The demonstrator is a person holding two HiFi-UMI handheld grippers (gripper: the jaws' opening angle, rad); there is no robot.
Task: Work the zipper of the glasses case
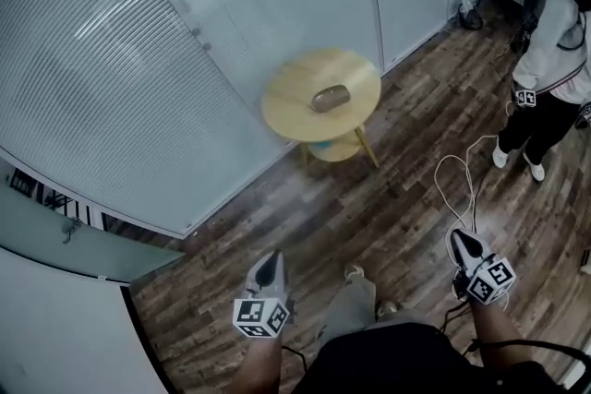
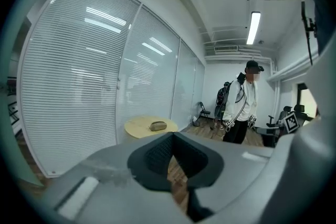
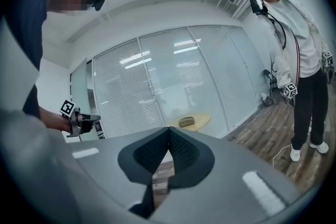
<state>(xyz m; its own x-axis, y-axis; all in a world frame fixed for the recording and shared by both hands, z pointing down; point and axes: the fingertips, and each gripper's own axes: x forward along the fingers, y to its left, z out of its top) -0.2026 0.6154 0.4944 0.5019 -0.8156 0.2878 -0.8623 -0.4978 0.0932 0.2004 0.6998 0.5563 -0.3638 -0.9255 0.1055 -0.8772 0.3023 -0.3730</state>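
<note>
Glasses case (image 1: 330, 97), grey-brown, oblong and round-ended, lies near the middle of the round light-wood table (image 1: 286, 111). It looks closed, so nothing inside it shows, and its zipper is too small to make out. In the head view its long axis runs roughly left to right, with the right end tilted a little farther away. Nothing else lies on the tabletop. A lower shelf under the table holds something pale blue, too small to identify.

The table stands on the dark wood-plank floor (image 1: 388, 208), just beside the frosted glass wall with horizontal blinds (image 1: 138, 60).

Both grippers are well apart from the table, at the near edge of the head view. The left gripper (image 1: 269, 269) has its grey jaws closed together, its ribbed dark pads (image 2: 157, 152) meeting with nothing between them. The right gripper (image 1: 462, 243) is likewise closed and empty. Each gripper view sees the case far off beyond the jaw tips.

A second person in a white jacket and dark trousers (image 1: 559, 41) stands to the right of the table, and a thin white cable (image 1: 462, 175) loops across the floor.
</note>
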